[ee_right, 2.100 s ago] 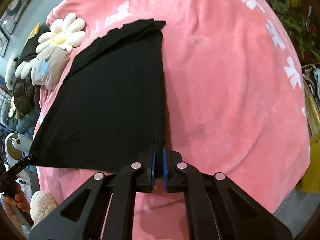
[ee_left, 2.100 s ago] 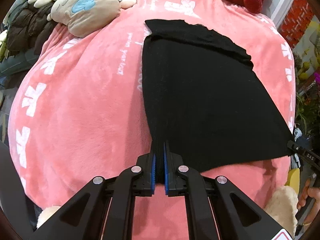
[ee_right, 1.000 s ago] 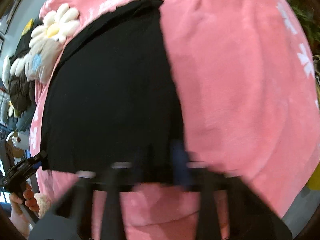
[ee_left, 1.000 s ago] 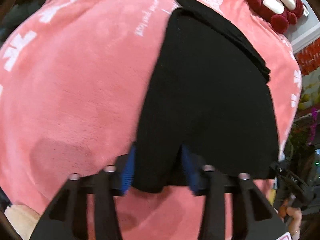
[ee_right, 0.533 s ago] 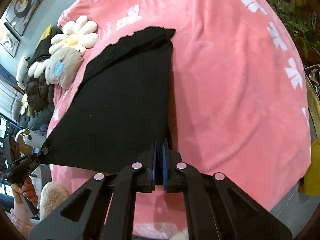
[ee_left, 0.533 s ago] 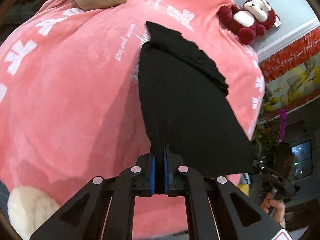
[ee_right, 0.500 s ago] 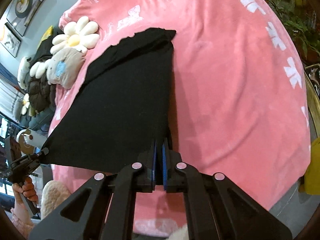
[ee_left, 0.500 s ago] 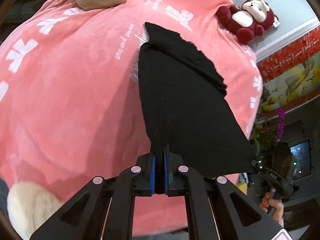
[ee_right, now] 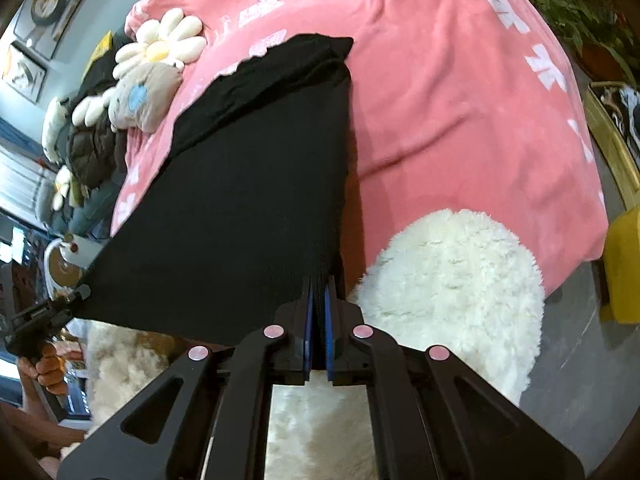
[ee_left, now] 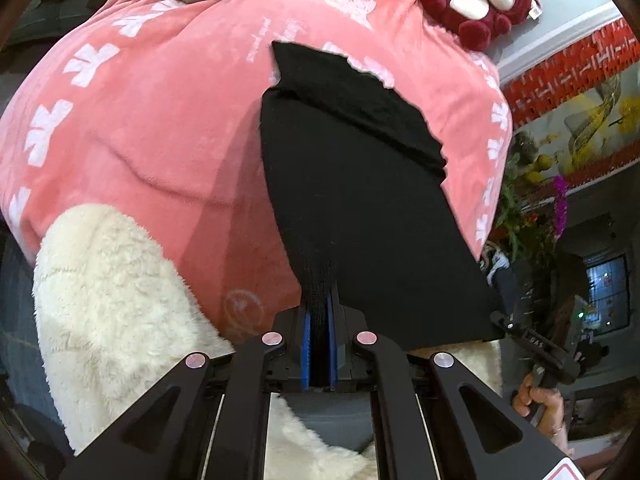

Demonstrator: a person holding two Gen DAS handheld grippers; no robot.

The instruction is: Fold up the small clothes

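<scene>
- Left wrist view: the left gripper (ee_left: 319, 312) is clamped on the near left corner of a black garment (ee_left: 360, 200), with knit cloth bunched between its blue pads (ee_left: 306, 344).
- Right wrist view: the right gripper (ee_right: 318, 308) pinches the near right corner of the same black garment (ee_right: 240, 200) in the same way, its jaws closed with fabric between them.
- The cloth is stretched taut between the two corners. Its near edge is lifted off the pink blanket (ee_left: 140, 128), while its far end lies on the blanket, already doubled into a band there.
- A maroon plush toy (ee_left: 486, 2) and a daisy cushion (ee_right: 166, 42) sit at the far side, well apart from the garment.
- White fleecy sleeves (ee_right: 452, 284) show beside each gripper.
- Judged step: a fold is under way, with the near hem raised ready to be carried over.
- The next move likely calls for both grippers to travel forward together, keeping even tension, lay the hem on the far band with edges aligned, then release.
</scene>
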